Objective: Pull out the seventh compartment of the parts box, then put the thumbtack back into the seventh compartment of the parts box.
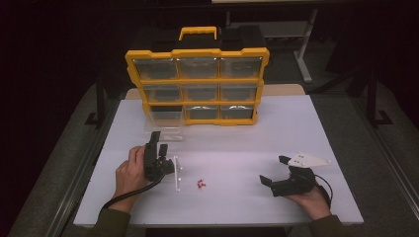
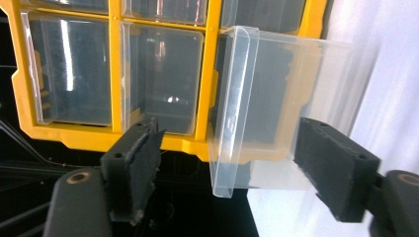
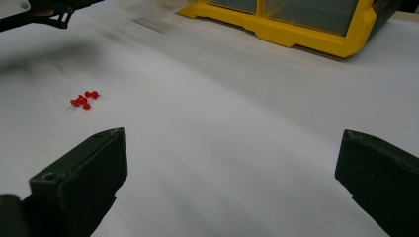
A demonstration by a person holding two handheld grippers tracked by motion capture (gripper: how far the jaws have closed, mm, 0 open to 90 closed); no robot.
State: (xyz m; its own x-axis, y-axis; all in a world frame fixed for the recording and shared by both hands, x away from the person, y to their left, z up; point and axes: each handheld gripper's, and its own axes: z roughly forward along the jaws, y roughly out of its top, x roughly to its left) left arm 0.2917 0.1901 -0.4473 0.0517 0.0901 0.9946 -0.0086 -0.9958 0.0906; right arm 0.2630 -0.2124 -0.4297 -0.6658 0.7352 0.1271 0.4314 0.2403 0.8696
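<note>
Left tongs [image 1: 159, 140]: released, jaws spread and aimed at the clear drawer [image 1: 165, 121]; in the left gripper view one pad sits off to each side of it and neither presses on it.
Right tongs [image 1: 272, 169]: released too, jaws wide, resting low over the bench [image 1: 247, 138] at the person's right, nothing between them.
Drawer position: drawn forward from the bottom-left slot of the yellow organiser [image 1: 197, 52], its front on the bench; whether its rear is in the slot I cannot tell.
Red pins [image 1: 200, 183]: a small loose cluster on the bench between the two tongs, well apart from the drawer.
Clear strip [image 1: 177, 173]: lies on the bench just beside the left tongs, between them and the pins.
Risk, slipping grip: the drawer walls are thin, smooth and see-through; pads closing off-centre or on one wall alone could let it twist or skid away.
Risk, tipping organiser: it stands upright on its edge; a push or pull on a drawer caught in its slot could rock it.
Risk, scattered pins: tiny and round-headed; a sweep of either tongs or a trailing cable could roll them off.
Risk, strip knocked: the left hand could nudge it into the pins.
</note>
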